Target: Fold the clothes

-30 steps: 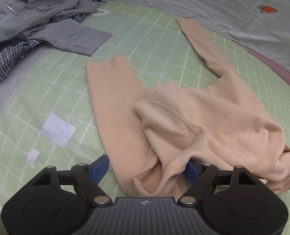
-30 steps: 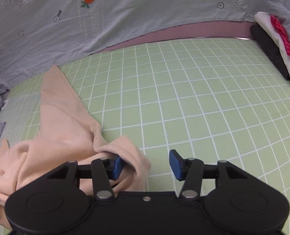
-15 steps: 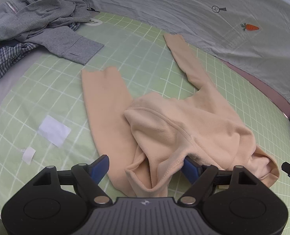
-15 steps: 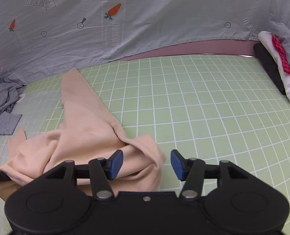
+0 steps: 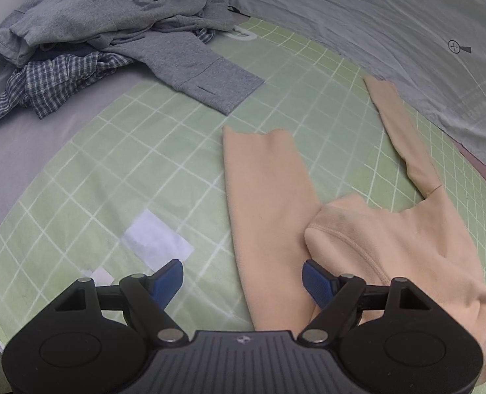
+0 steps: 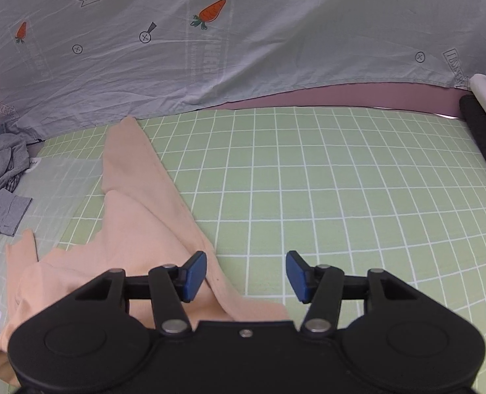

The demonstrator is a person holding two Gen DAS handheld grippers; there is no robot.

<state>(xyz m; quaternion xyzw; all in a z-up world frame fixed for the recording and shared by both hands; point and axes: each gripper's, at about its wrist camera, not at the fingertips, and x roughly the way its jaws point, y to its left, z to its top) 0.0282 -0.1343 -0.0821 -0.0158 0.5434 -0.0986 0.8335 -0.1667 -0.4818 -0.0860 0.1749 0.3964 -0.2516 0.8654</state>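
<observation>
Across the back of both views hangs a pale grey sheet (image 6: 243, 49) printed with carrots and arrows, and below it spreads the green grid mat (image 6: 341, 180) that covers the tabletop. On the mat lies the peach garment (image 5: 390, 246), its body bunched near the lower right of the left wrist view, one leg (image 5: 262, 197) stretched flat toward the far side and the other leg (image 5: 404, 131) running up to the sheet's edge. At the far left sits a heap of grey clothes (image 5: 111, 16) with a checked shirt (image 5: 55, 78) under it, a grey sleeve reaching onto the mat. At the right edge of the right wrist view is a stack of dark and white folded cloth (image 6: 482, 124). A white paper patch (image 5: 157, 239) lies on the mat left of the flat leg. The left gripper (image 5: 243, 279) has its fingers spread wide over that leg, clamping nothing. The right gripper (image 6: 246, 275) also has its fingers wide apart, holding nothing, with the garment's edge beneath its left finger.
</observation>
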